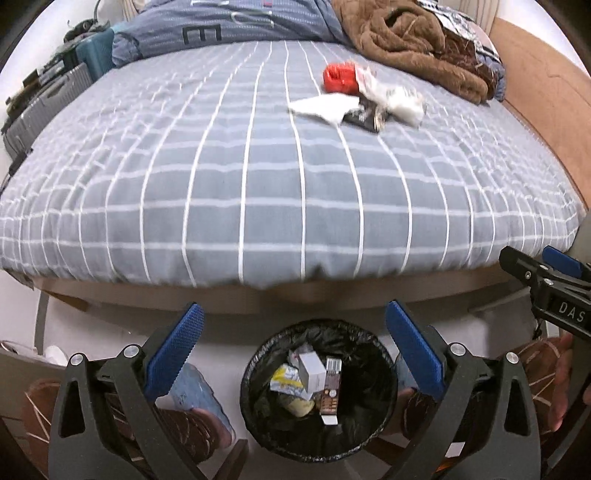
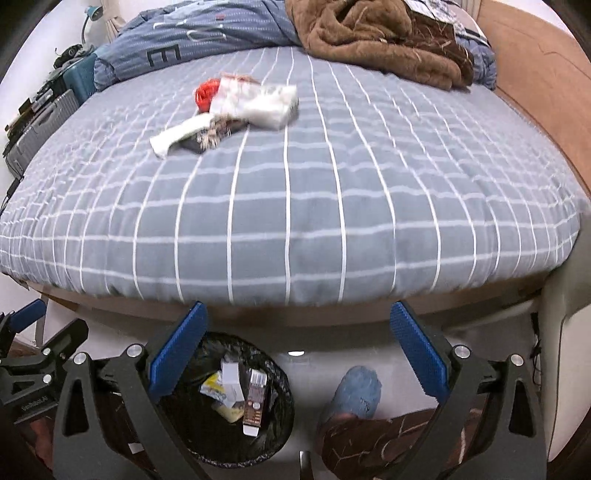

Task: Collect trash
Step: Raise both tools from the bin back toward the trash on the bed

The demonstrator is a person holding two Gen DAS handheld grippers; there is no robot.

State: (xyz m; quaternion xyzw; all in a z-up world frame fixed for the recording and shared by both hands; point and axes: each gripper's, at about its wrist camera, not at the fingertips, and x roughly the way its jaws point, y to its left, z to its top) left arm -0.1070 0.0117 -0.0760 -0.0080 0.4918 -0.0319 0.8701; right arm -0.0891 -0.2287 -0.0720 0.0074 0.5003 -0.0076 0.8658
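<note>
A black-lined trash bin (image 1: pixel 319 391) (image 2: pixel 236 402) stands on the floor at the foot of the bed, holding small boxes and wrappers. My left gripper (image 1: pixel 295 354) hangs open above it, with nothing between its blue pads. Open and empty too, my right gripper (image 2: pixel 297 354) is above the floor just right of the bin. On the bed lies a heap of trash: a red wrapper (image 1: pixel 340 77) (image 2: pixel 205 94), a white tissue (image 1: pixel 321 105) (image 2: pixel 181 134), a clear plastic bag (image 1: pixel 400 101) (image 2: pixel 258 101) and a dark packet (image 1: pixel 365 118) (image 2: pixel 207 142).
The bed (image 1: pixel 258 184) (image 2: pixel 332 203) has a grey checked sheet, a brown blanket (image 1: pixel 417 44) (image 2: pixel 376 37) and a blue quilt (image 1: pixel 229 26) at its far end. A grey suitcase (image 1: pixel 44 99) stands left of it. A person's slippered feet (image 1: pixel 199 398) (image 2: pixel 356 395) flank the bin.
</note>
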